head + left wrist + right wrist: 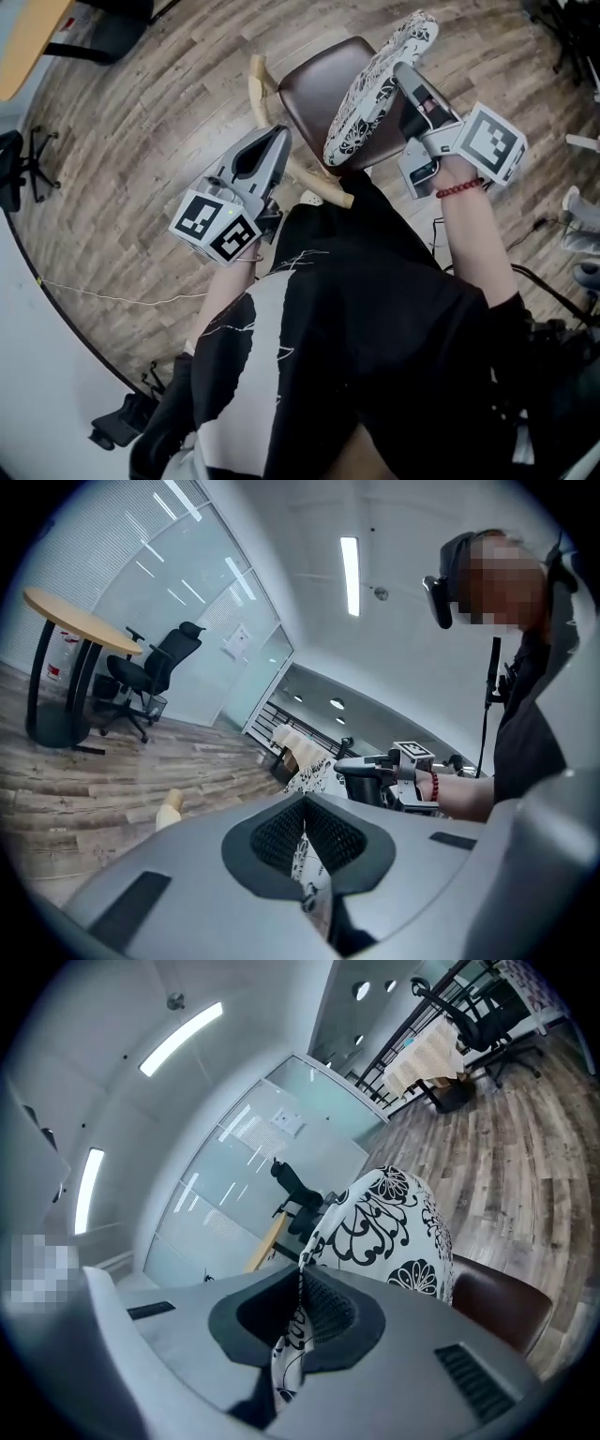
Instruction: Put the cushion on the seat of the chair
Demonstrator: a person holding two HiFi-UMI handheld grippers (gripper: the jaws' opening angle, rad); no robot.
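The cushion (373,92), white with black flowers, stands tilted on edge over the brown chair seat (314,89). My right gripper (405,73) is shut on its upper edge; in the right gripper view the cushion (394,1232) rises from the right gripper (300,1312), with the seat (502,1302) behind it. My left gripper (279,139) is at the seat's near left corner. In the left gripper view, a strip of the patterned fabric is pinched in the left gripper (305,841), and the cushion (309,775) lies beyond it.
Pale wooden chair parts (255,89) stick out beside the seat. A round wooden table (28,37) and a black office chair (155,672) stand to the left. A thin cable (122,297) crosses the wood floor. The person's dark clothing fills the lower head view.
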